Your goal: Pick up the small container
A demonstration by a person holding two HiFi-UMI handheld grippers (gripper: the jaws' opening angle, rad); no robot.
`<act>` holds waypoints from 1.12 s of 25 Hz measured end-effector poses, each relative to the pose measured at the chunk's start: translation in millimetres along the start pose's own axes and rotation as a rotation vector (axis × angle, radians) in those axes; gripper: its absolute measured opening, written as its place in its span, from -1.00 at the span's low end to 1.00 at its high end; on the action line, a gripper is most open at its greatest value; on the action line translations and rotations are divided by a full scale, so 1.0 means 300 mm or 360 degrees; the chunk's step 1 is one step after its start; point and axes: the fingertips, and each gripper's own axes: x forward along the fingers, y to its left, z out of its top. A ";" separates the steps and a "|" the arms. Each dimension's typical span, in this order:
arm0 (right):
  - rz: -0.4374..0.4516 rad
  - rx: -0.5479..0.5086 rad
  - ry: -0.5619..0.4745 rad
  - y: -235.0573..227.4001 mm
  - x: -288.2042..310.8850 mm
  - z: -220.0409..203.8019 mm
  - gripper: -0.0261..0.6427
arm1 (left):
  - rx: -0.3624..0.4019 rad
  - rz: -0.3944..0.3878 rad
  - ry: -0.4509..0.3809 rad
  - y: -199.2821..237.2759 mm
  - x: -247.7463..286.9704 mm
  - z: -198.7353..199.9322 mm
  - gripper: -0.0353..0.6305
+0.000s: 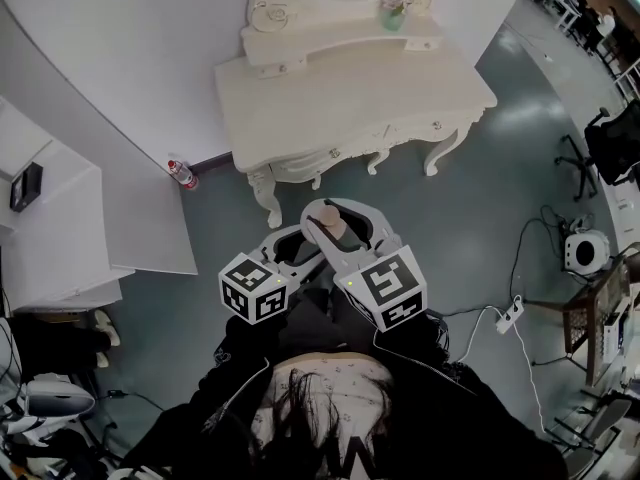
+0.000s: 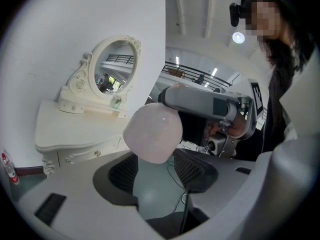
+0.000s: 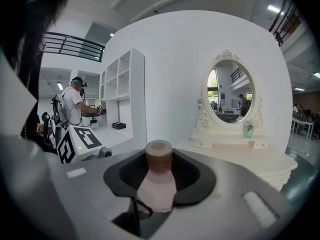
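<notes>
Nearest the lens, at lower centre of the right gripper view, the right gripper is clamping the small container, cap upward. The left gripper is waiting, jaws apart, at the container's base. Pick-up is apparently achieved; the next move is calling for steady holding.

Left hand-held gripper: jaws apart
Right hand-held gripper: jaws clamped on small container (both held close together)

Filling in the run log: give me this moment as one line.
right gripper: shut on small container | left gripper: open, near container's base | container held in air, short of dressing table
</notes>
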 end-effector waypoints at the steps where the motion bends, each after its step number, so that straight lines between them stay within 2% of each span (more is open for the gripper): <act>1: -0.0002 0.0001 0.0001 0.003 0.000 -0.002 -0.49 | 0.0001 -0.0002 0.0002 0.000 -0.002 -0.003 -0.25; 17: 0.0028 -0.0028 -0.0013 0.052 0.022 0.009 -0.49 | 0.0013 0.0028 -0.0014 0.016 -0.052 -0.004 -0.26; 28: 0.0006 -0.0032 -0.0018 0.040 0.008 0.006 -0.49 | 0.0027 0.0004 -0.0007 0.006 -0.036 -0.005 -0.26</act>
